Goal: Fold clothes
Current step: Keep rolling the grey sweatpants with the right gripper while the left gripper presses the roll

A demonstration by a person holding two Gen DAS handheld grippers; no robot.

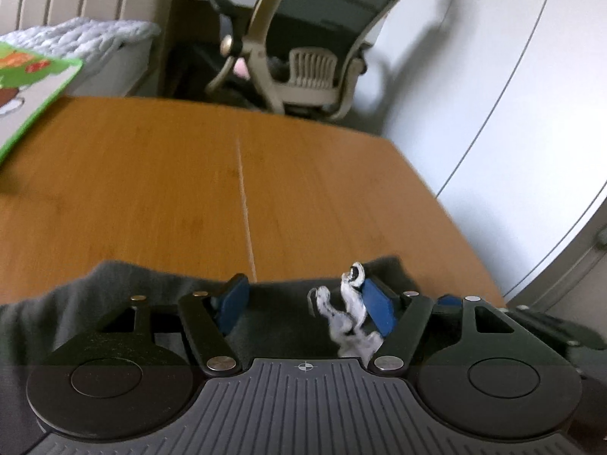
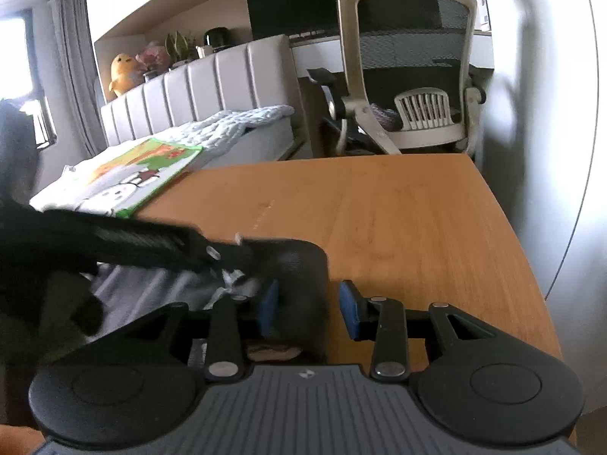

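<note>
Through my left wrist camera I see my left gripper (image 1: 305,303) low over the near edge of the wooden table (image 1: 189,189), its blue pads (image 1: 375,305) spread wide with nothing pinched between them. A dark grey garment (image 1: 114,292) lies under and between my fingers, and its white drawstring (image 1: 349,318) curls up against the inner face of the right pad. Only this view shows the cord clearly.

My right wrist camera shows what the left cannot: my left gripper (image 2: 227,256) as a blurred black shape reaching in over the cloth, a pale grey inner layer of the garment (image 2: 296,265), and a green picture book (image 2: 140,174) at the table's far left corner. My right gripper (image 2: 309,309) also stands open, its left pad against a rounded dark fold, its right pad over bare wood. An office chair (image 2: 409,76) stands beyond the table.
</note>
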